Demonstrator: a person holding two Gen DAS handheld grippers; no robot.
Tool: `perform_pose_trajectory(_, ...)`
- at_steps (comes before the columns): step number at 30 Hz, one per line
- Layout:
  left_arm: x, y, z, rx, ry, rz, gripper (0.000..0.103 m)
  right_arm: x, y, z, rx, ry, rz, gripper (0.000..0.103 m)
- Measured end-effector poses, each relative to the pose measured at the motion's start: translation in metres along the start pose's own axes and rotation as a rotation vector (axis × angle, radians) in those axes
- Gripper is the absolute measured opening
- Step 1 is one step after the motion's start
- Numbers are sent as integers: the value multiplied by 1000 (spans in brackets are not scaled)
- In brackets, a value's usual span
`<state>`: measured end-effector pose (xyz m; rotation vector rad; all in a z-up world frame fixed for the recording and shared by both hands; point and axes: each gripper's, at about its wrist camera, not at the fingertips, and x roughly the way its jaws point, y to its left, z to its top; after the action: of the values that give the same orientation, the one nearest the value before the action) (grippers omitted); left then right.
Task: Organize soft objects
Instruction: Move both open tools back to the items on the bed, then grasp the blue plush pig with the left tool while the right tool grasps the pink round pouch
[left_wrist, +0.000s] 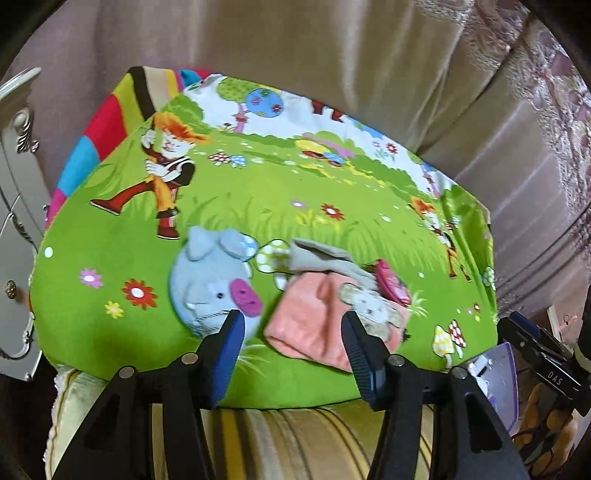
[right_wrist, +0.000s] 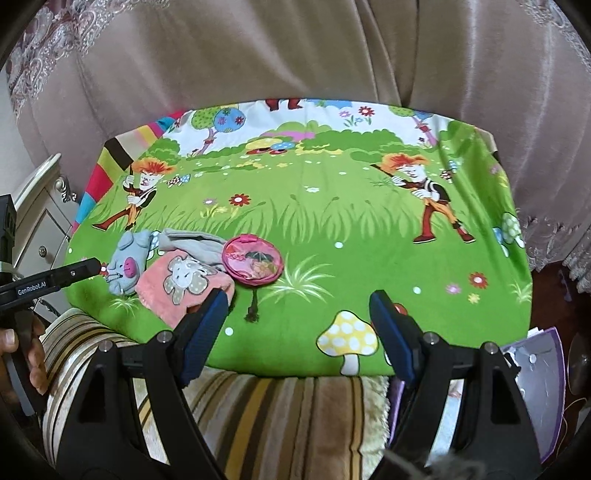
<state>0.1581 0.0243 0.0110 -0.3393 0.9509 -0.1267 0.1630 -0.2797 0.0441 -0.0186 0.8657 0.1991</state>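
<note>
Both tongs apart, empty, above the near edge of the cartoon-print sheet.
Left tongs (left_wrist: 291, 323) over the blue plush pig (left_wrist: 210, 284) and pink towel (left_wrist: 314, 317); grey cloth (left_wrist: 325, 258) and round pink pouch (right_wrist: 253, 261) lie touching behind. Right tongs (right_wrist: 297, 301) over bare green sheet (right_wrist: 332, 229).

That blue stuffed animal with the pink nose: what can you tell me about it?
The blue stuffed animal is a small plush, pale blue with floppy ears, a dark bead eye and a round pink snout with two dots. It looks soft and fuzzy. It lies on its side on the green cartoon blanket, at the left end of a small pile, beside the pink towel. Nothing grips it.
</note>
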Motion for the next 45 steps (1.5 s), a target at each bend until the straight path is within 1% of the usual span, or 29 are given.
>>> perform_pose_trajectory(4,8,10,4,-14,13,41,67,16,5,8,-2,21,17,82)
perform_pose_trajectory(9,22,24,12,-48,43,90,69,36,9,16,7,56,40,82)
perform_pose_trajectory(12,32,30,18,-56,59,122,73,50,13,21,2,72,48,82)
perform_pose_trajectory(14,39,35,21,-65,70,147,77,60,16,23,0,93,52,82)
perform_pose_trajectory(16,46,39,24,-76,82,162,78,70,19,25,-6,109,64,82)
perform_pose_trajectory(20,58,46,28,-87,105,188,78,89,28,28,-16,138,101,85)
perform_pose_trajectory(25,73,54,31,-108,135,217,79,113,32,28,3,180,138,85)
perform_pose_trajectory(30,84,55,33,-104,157,235,82,135,32,29,40,215,151,85)
perform_pose_trajectory(35,96,58,32,-111,183,231,83,151,28,31,63,236,152,86)
perform_pose_trajectory(40,102,51,33,-59,182,256,84,162,29,31,67,254,164,86)
perform_pose_trajectory(42,103,47,32,-36,180,269,82,165,30,31,69,256,169,87)
perform_pose_trajectory(44,103,43,31,-13,178,281,73,168,29,31,72,261,162,87)
perform_pose_trajectory(45,103,42,31,-4,177,283,71,171,29,30,77,269,162,87)
